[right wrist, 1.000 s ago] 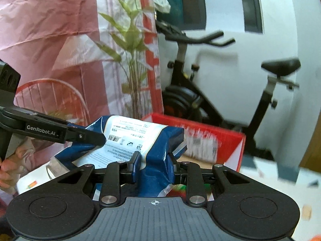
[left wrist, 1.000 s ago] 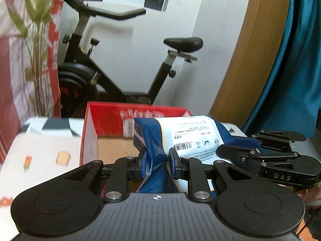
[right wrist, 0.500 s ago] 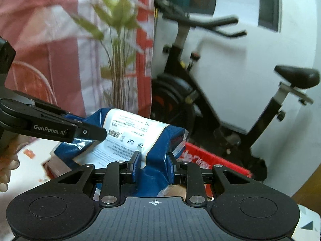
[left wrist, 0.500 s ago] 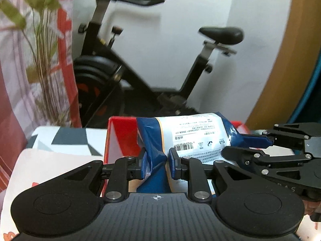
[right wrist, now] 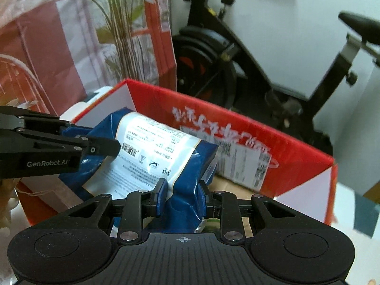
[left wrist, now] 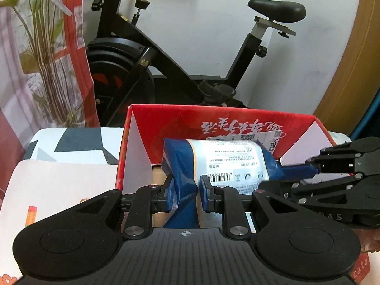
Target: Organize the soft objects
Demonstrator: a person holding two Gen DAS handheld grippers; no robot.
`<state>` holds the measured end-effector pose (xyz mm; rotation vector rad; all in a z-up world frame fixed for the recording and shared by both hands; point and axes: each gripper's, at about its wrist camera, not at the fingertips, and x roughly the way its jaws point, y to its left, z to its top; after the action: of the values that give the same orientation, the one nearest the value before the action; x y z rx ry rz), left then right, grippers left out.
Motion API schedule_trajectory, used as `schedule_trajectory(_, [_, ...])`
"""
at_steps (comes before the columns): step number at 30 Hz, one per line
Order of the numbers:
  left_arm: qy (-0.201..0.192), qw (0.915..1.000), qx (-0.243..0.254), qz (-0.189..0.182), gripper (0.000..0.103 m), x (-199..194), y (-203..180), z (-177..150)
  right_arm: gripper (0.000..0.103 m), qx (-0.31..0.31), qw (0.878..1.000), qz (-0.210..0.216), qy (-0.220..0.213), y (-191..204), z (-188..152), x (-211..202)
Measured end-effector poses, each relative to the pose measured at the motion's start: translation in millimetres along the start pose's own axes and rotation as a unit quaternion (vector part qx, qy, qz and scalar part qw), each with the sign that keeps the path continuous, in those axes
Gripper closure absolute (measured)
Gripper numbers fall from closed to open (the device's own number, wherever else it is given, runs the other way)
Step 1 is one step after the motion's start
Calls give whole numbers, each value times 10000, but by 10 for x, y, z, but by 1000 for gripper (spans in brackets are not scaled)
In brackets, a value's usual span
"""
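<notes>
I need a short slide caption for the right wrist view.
Both grippers hold a blue bag over an open red box.

Open-topped red box (left wrist: 237, 123) below; raised flaps around, exercise bike (left wrist: 180, 71) behind.

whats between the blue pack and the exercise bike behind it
The far red wall of the open cardboard box, with its shipping label; the blue pack hangs over the box. Both wrist views show it.

A black exercise bike (left wrist: 166, 71) is standing against a white wall (left wrist: 201, 23), its saddle (left wrist: 276, 10) pointing right. A tall green plant (left wrist: 42, 54) and red-and-white sheeting (right wrist: 47, 47) are filling the left side. A wooden panel (left wrist: 351, 71) is curving up the right edge, with teal fabric (left wrist: 370, 118) showing beside it.
</notes>
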<state>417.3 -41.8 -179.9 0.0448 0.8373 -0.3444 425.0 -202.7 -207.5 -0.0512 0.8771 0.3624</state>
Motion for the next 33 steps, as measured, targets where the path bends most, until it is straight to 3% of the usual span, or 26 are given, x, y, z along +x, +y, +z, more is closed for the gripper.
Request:
schedule_trajectory(6, [-75, 10000, -16, 42, 79, -8, 32, 3, 74, 141, 9994, 17, 328, -35, -31, 84])
schedule_trajectory(17, [-449, 9986, 265, -20, 78, -575, -156, -116, 66, 409, 9986, 38, -329, 8, -146, -553])
schedule_trajectory(19, [-508, 9984, 242, -51, 72, -735, -164, -182, 64, 417, 9977, 28, -537, 36, -219, -746])
schedule_trajectory(22, [-581, 9980, 210, -93, 65, -972, -183, -315, 63, 412, 9960, 8, -799, 80, -351, -999])
schedule_trajectory(29, [-501, 9981, 185, -292, 64, -1411, -273, -808, 61, 516, 9906, 22, -1268, 223, -817, -1530])
schedule_trajectory(33, [-355, 9985, -16, -411, 58, -1520, -214, -1114, 56, 441, 9906, 29, -1291, 306, -1105, -1686])
